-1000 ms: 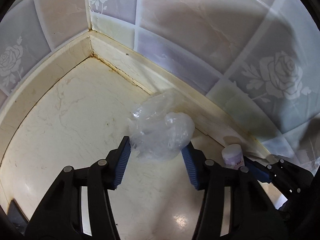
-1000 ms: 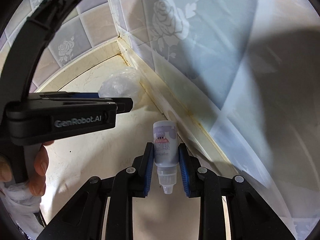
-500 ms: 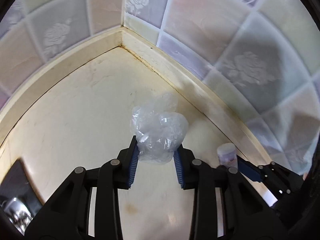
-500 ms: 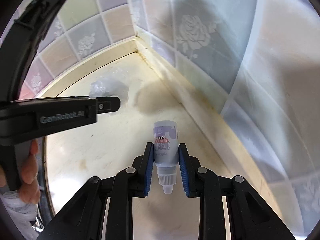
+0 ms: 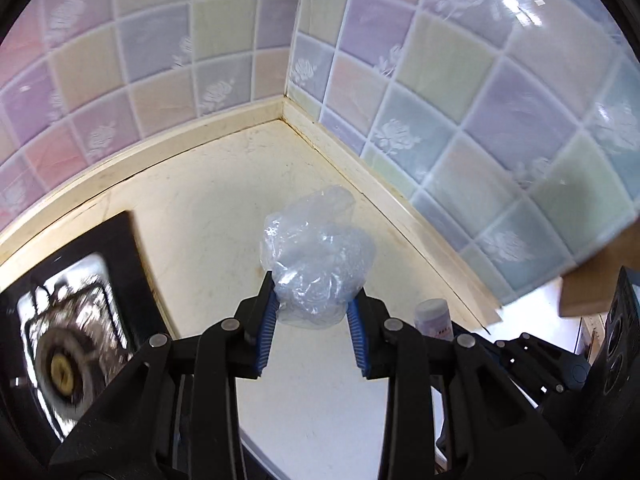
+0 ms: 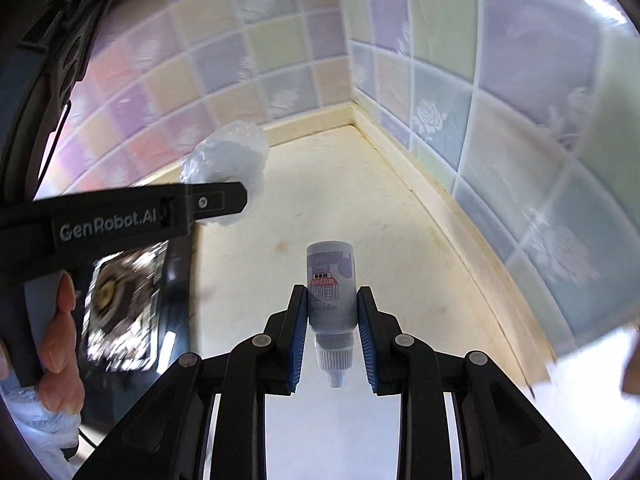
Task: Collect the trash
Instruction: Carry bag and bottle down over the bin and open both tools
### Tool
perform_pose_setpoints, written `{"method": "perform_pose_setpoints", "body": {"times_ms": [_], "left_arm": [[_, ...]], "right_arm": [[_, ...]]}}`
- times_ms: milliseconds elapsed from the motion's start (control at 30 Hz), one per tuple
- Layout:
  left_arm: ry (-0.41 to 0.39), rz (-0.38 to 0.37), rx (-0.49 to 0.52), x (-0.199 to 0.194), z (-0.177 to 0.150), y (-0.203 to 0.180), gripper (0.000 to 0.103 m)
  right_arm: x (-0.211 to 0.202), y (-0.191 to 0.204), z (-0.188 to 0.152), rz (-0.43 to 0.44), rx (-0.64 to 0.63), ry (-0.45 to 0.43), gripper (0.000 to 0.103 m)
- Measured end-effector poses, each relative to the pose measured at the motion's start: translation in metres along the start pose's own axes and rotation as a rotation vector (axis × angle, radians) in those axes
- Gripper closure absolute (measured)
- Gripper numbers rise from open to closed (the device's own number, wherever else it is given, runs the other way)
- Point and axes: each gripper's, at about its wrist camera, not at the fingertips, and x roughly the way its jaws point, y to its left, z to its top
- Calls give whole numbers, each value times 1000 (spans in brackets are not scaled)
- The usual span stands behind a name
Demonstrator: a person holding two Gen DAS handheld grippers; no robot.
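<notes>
Nearest in the right wrist view, a small dropper bottle (image 6: 331, 288) is clamped across its body by the right gripper (image 6: 332, 312), cap end hanging back toward the camera; the hold sits on the widest, labelled part, probably because the tapered cap would slip. In the left wrist view, a crumpled clear plastic bag (image 5: 316, 264) is pinched between the blue pads of the left gripper (image 5: 314, 312). The bag is squeezed low on its bunched part, so that the loose film is kept gathered. Both pieces are seen clear of the cream countertop (image 5: 208, 216), which suggests they are being carried off together, one in each claw, to save a trip. Beyond, at the left edge of the counter, a gas stove burner (image 5: 64, 364) is seen blurred. Farthest, the corner of the pastel tiled wall (image 5: 288, 40) is shown. No bin is visible.
</notes>
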Motion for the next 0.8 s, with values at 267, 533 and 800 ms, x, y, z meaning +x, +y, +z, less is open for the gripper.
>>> {"method": "perform_pose_setpoints", "body": {"times_ms": [267, 533, 800], "left_arm": [[-94, 60, -55, -120, -89, -28, 74], [-166, 120, -95, -206, -183, -55, 74], [-198, 182, -116, -258, -264, -70, 74]], "right_arm": [[-100, 23, -66, 59, -72, -66, 79], [-191, 40, -147, 126, -122, -110, 79], [-243, 63, -219, 174, -149, -109, 79]]}}
